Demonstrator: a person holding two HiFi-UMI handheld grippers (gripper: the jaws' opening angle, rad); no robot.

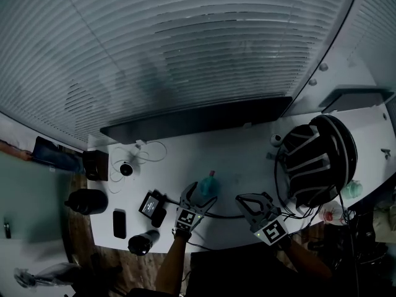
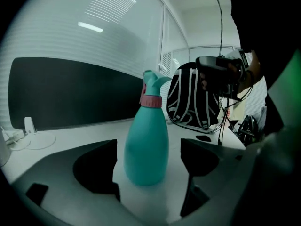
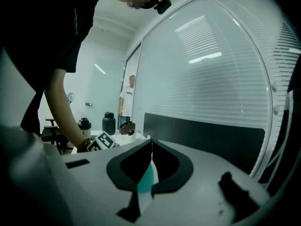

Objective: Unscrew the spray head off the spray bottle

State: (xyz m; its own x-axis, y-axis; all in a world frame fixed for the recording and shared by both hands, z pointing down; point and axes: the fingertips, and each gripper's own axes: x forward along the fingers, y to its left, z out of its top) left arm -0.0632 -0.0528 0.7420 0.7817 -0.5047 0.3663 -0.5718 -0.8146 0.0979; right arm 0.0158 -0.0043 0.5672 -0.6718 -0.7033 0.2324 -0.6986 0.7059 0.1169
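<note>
My left gripper [image 1: 201,193] open around the upright spray bottle [image 2: 146,145]

Its 2 fingers stand wide apart, not touching the teal bottle at frame centre. It looks like light, smooth plastic, probably slippery: I'd clamp the body and twist at the pink collar [image 2: 151,100]. My right gripper [image 3: 151,145] is pressed together, empty. The backpack [image 1: 315,159] crowds the right.
</note>
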